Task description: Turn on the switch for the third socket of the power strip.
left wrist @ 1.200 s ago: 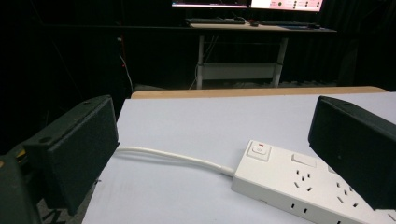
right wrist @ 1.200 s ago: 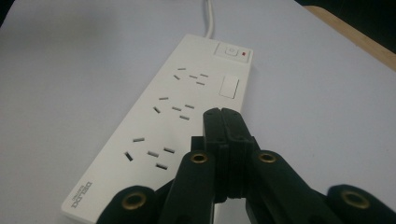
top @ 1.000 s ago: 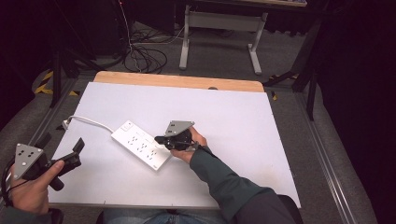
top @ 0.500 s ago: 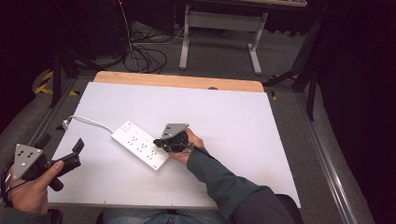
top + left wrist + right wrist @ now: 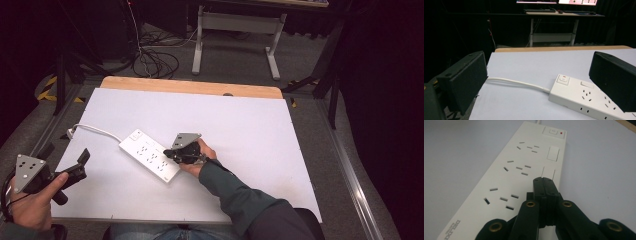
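A white power strip (image 5: 150, 155) lies slantwise on the white table (image 5: 260, 130), and its white cord (image 5: 95, 130) runs off to the left edge. My right gripper (image 5: 168, 153) is shut, with its black jaws pressed together. In the right gripper view its tips (image 5: 543, 181) rest over the strip (image 5: 511, 182) beside two narrow slots, with nothing seen between them. The rocker switch (image 5: 552, 131) sits at the strip's far end. My left gripper (image 5: 67, 154) is open at the table's front left corner, apart from the strip. Its view looks between the jaws (image 5: 537, 67) at the strip (image 5: 584, 97) and cord (image 5: 516, 83).
The table's wooden back edge (image 5: 190, 86) is bare. Behind it stand a grey desk frame (image 5: 235, 30) and tangled cables (image 5: 150, 60) on the floor. The right half of the table is free room.
My right gripper has edged slightly left over the strip's near end. The left gripper has stayed put.
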The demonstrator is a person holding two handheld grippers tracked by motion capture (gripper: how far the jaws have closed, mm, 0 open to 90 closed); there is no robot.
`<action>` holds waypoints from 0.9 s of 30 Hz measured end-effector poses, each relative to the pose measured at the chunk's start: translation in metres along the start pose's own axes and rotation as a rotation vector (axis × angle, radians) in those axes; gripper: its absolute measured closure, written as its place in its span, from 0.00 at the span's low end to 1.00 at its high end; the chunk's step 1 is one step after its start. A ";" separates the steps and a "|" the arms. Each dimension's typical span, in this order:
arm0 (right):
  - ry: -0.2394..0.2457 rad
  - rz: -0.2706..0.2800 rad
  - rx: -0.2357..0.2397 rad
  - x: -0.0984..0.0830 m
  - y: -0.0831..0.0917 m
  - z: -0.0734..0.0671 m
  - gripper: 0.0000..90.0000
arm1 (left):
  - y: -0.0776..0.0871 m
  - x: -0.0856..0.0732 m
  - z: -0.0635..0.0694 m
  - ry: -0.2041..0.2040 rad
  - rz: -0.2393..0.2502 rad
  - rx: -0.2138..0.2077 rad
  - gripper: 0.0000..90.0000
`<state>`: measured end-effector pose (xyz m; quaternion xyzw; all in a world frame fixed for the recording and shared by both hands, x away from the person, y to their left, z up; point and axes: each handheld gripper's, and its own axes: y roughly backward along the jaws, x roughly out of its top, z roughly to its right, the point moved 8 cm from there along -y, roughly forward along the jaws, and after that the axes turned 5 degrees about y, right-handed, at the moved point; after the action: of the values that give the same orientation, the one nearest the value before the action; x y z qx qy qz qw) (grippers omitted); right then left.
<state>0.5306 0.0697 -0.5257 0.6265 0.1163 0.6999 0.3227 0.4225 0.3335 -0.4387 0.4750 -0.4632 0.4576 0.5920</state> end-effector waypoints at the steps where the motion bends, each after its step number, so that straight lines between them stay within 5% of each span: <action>1: 0.011 -0.003 -0.008 0.000 0.000 0.000 1.00 | 0.000 0.000 0.000 -0.002 -0.002 0.000 0.02; 27: 0.008 0.000 -0.015 0.001 0.000 -0.001 1.00 | 0.000 0.000 0.000 0.003 -0.002 -0.006 0.03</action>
<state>0.5300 0.0704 -0.5252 0.6210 0.1122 0.7034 0.3270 0.4227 0.3332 -0.4391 0.4731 -0.4631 0.4563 0.5946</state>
